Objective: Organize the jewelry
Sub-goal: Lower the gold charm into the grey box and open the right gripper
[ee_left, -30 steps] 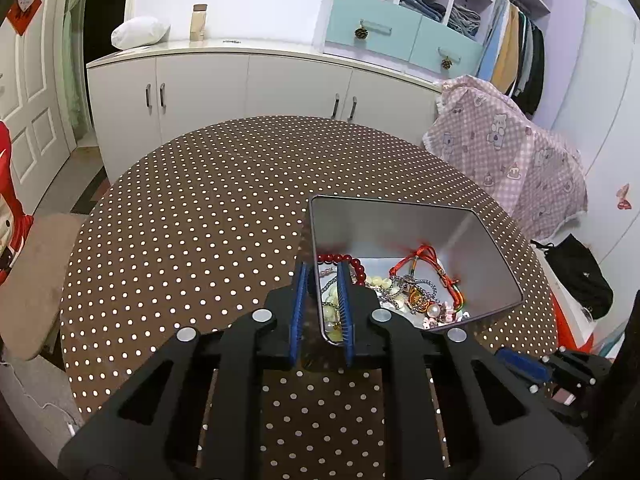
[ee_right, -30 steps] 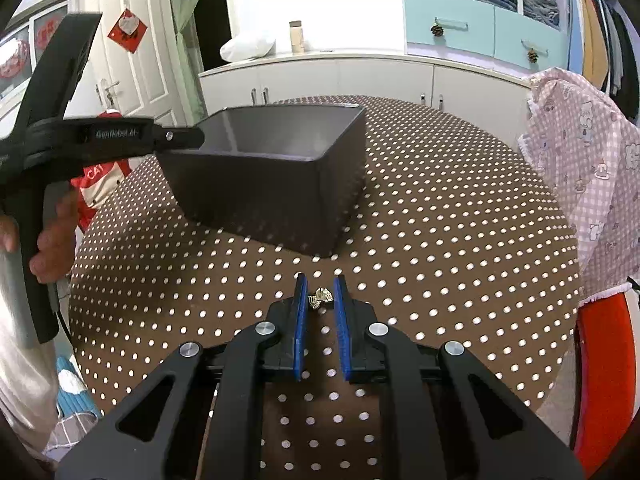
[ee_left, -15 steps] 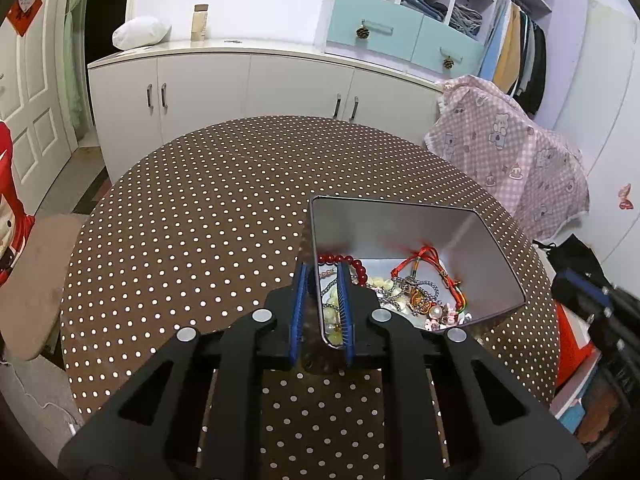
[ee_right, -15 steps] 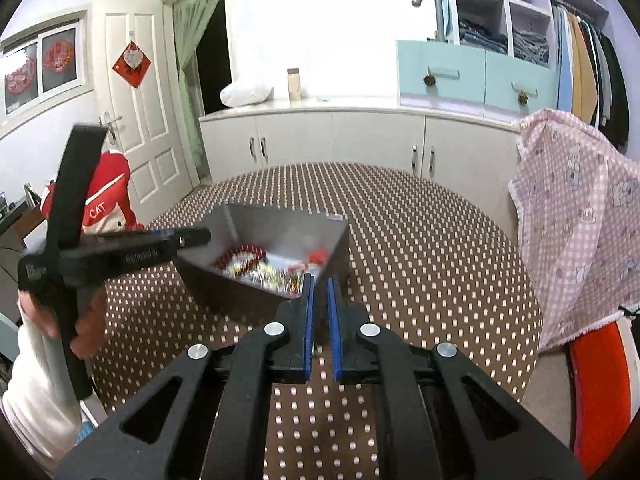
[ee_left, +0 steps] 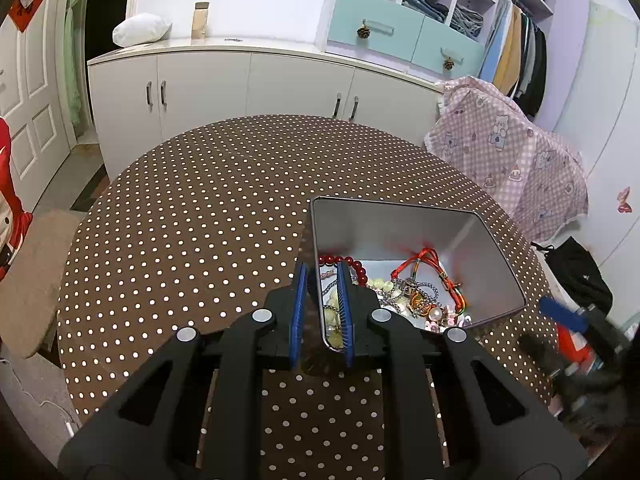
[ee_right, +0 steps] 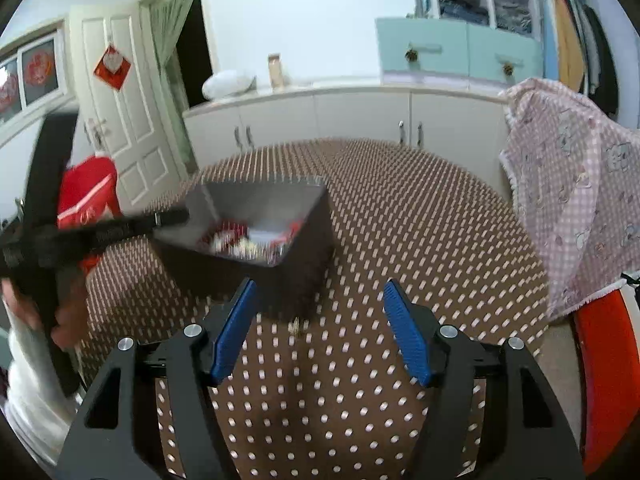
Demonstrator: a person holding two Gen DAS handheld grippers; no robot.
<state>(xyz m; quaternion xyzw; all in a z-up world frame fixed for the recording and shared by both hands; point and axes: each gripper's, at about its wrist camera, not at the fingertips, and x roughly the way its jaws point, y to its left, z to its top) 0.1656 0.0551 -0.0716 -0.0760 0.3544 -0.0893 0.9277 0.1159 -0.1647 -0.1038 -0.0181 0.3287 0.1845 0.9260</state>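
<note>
Polka-dotted worktop (ee_left: 180,240) lies under both claws. My left claw (ee_left: 322,316) pinches the tin (ee_left: 500,276) wall, tilting its jewelry (ee_left: 416,292) toward me; my right claw (ee_right: 320,332) gapes wide and empty above a small gold piece (ee_right: 297,325).

Grey metal tin (ee_left: 472,240) tilted on dotted tablecloth, holding tangled jewelry (ee_left: 416,292), red beads, pearls, chains.

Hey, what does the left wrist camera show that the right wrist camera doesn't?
Only the left wrist view shows the jewelry clearly: red bead bracelet, red cord, pearls and chains, with the left gripper clamped on the tin's wall. Only the right wrist view shows the open right gripper, a small gold piece lying on the tablecloth beside the tin, and the door. Both show the metal tin, polka-dot table and white cabinets.
</note>
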